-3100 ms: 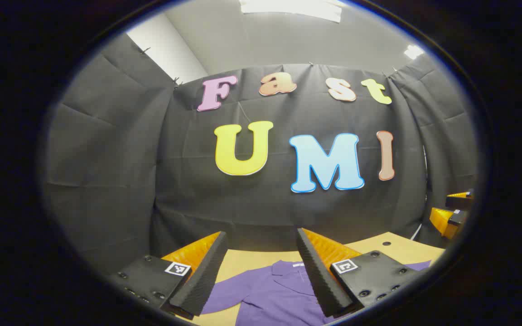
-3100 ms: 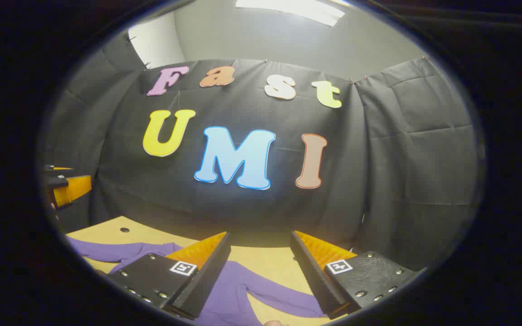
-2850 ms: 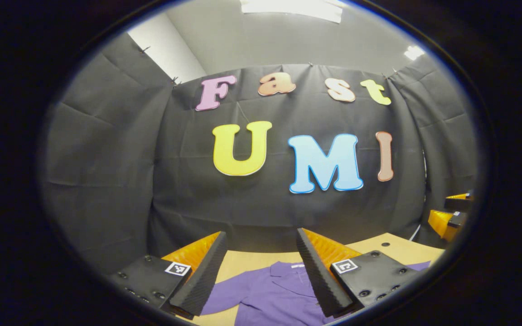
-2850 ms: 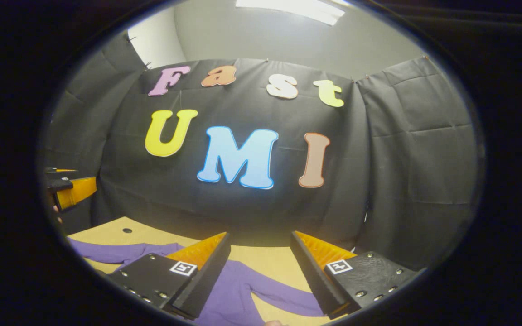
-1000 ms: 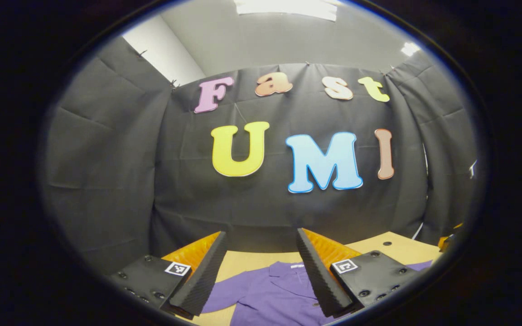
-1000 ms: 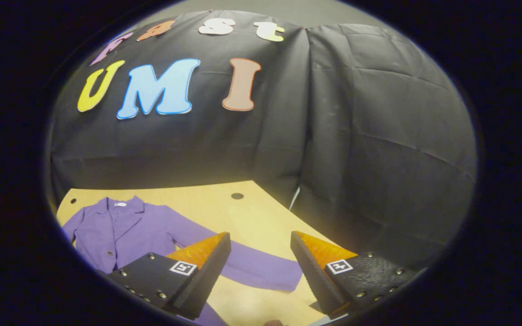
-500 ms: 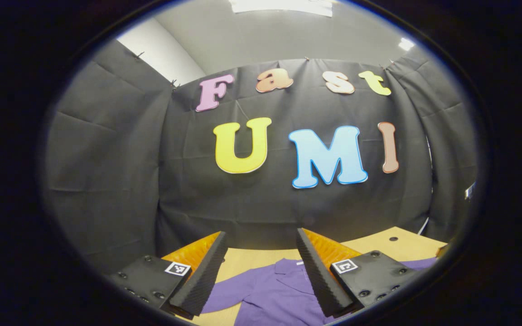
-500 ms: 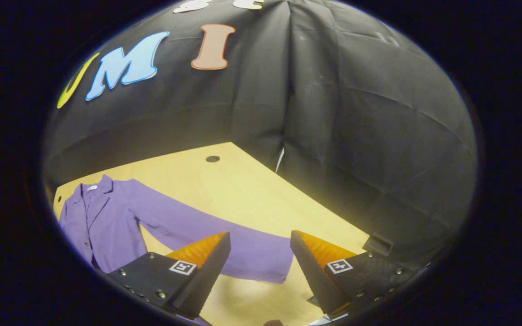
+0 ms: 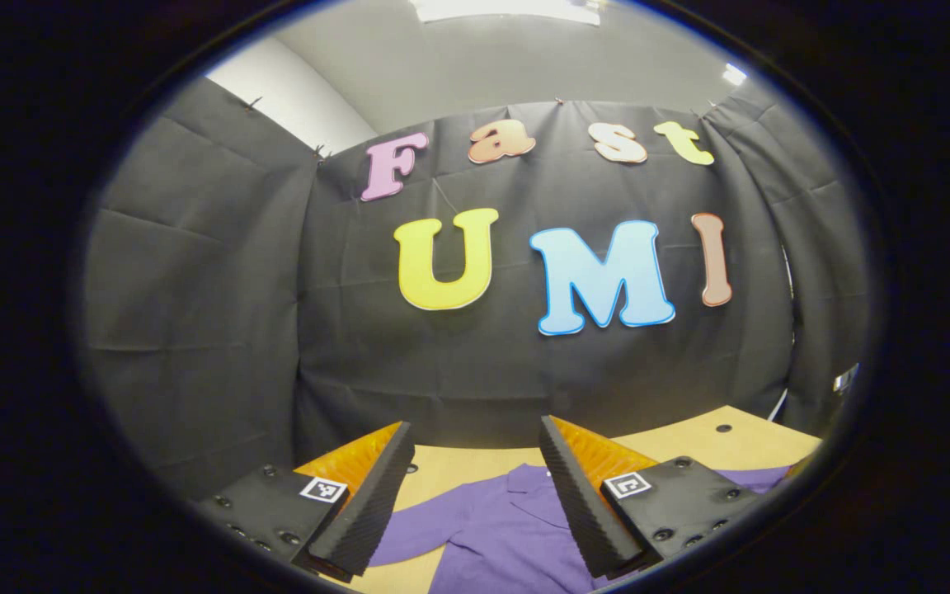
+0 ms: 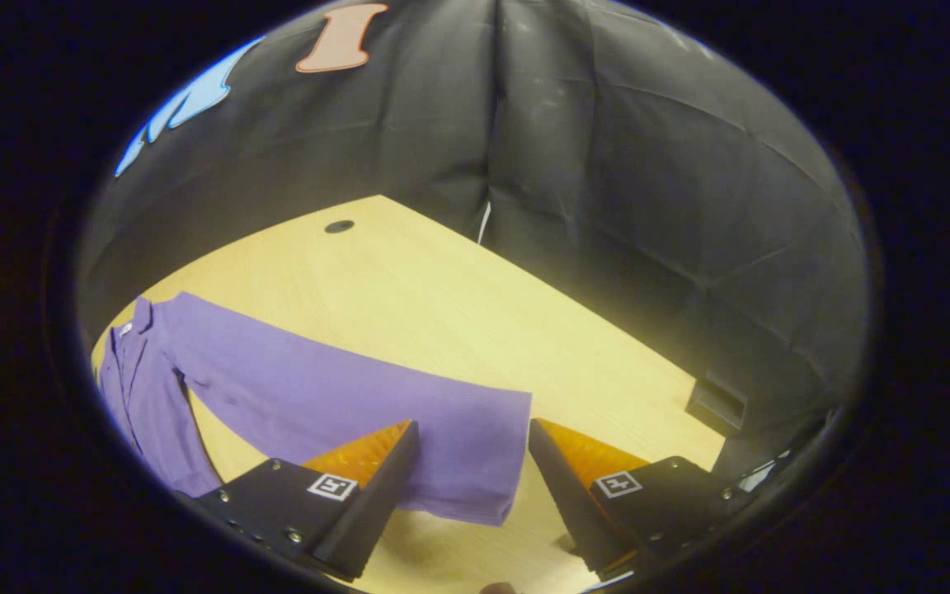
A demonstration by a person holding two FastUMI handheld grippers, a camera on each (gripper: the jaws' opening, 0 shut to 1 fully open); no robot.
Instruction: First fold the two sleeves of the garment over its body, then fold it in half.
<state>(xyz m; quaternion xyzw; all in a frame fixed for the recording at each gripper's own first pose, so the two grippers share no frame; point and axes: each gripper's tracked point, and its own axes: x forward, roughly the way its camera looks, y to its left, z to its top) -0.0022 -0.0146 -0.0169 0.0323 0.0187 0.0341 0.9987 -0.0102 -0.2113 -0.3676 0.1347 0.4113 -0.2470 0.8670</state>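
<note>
Right claw now over sleeve

Garment: purple collared button-front shirt of woven cloth, lying flat and unfolded.
Sleeve: long purple sleeve extended straight out sideways, cuff end lying flat.
Collar: open, facing the far wall.

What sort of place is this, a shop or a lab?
Likely a small recording booth: black cloth walls close in a bare wooden table with one purple shirt laid flat, and the open right gripper hovers over its sleeve end.
</note>
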